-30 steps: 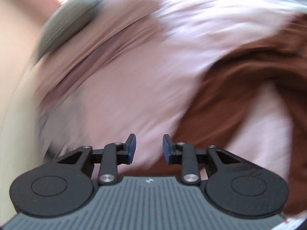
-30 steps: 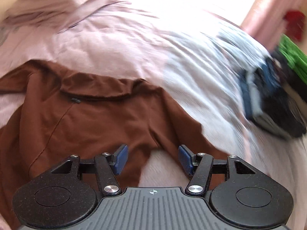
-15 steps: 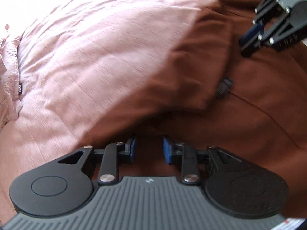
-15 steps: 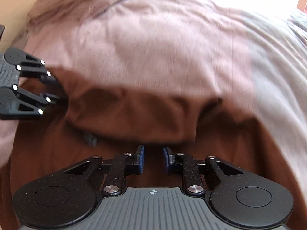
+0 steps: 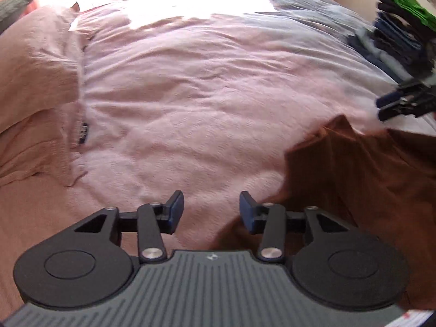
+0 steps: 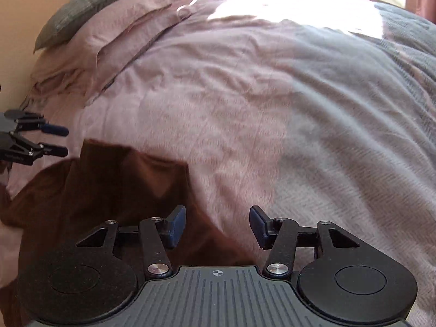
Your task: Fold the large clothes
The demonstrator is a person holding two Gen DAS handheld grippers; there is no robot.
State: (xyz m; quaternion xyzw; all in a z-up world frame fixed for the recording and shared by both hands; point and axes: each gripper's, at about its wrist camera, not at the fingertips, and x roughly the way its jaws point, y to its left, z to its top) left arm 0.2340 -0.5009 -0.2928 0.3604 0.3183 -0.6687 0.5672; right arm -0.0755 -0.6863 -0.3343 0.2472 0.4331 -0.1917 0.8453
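Observation:
A rust-brown garment [image 5: 362,179] lies on the pink bedcover, at the lower right of the left wrist view and at the lower left of the right wrist view [image 6: 103,190]. Its top part looks folded over, with a straight edge showing. My left gripper [image 5: 211,209] is open above the bedcover, just left of the garment's edge, holding nothing. My right gripper [image 6: 218,224] is open over the garment's right edge, also holding nothing. Each gripper shows in the other's view: the right gripper [image 5: 384,107] at far right, the left gripper [image 6: 58,140] at far left.
Pink pillows [image 5: 32,81] lie at the bed's left, with a grey cushion [image 6: 84,8] behind them. A grey blanket [image 6: 368,114] covers the bed's right part. A stack of folded dark and green clothes [image 5: 400,35] sits at the far right. The pink bedcover [image 5: 204,95] stretches ahead.
Both grippers were nearly shut low over the brown garment half a second ago. Now both are open and drawn back, and the garment lies released on the bed.

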